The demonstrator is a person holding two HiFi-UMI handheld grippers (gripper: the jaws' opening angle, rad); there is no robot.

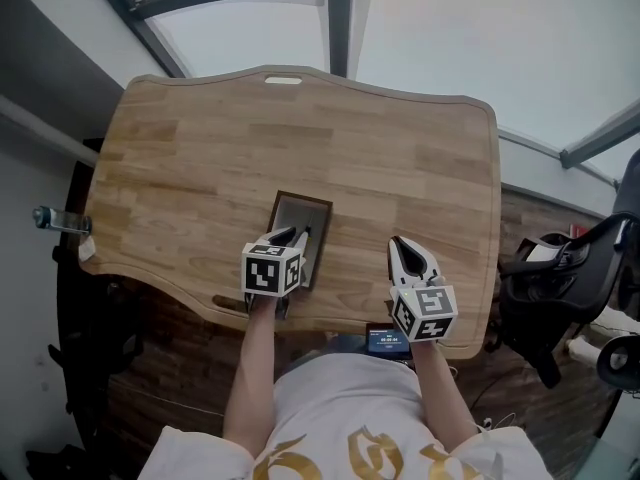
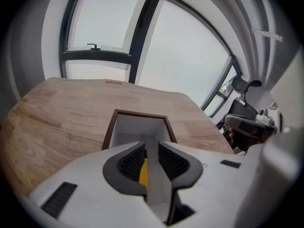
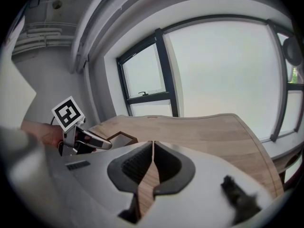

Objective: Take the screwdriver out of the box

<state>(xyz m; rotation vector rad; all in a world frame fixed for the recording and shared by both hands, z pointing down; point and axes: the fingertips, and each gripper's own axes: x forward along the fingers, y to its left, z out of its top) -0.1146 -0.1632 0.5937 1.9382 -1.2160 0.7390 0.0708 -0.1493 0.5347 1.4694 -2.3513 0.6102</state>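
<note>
A small open box (image 1: 300,200) with a dark brown rim and pale inside stands on the wooden table (image 1: 300,118) near its front edge. My left gripper (image 1: 290,236) points down into the box (image 2: 140,114). Its jaws stand a little apart. A yellow strip of the screwdriver (image 2: 143,171) shows in the gap of the left gripper (image 2: 152,148), close to the left pad, and the right pad stands clear of it. The rest of the screwdriver is hidden. My right gripper (image 1: 402,246) hovers over bare wood to the right of the box, its jaws shut on nothing (image 3: 153,148).
The table's far edge has a slot handle (image 1: 283,79). A small dark device with a blue screen (image 1: 386,342) lies at the near edge by the person's body. Black equipment (image 1: 560,268) stands off the table's right side, a metal clamp (image 1: 55,218) off its left.
</note>
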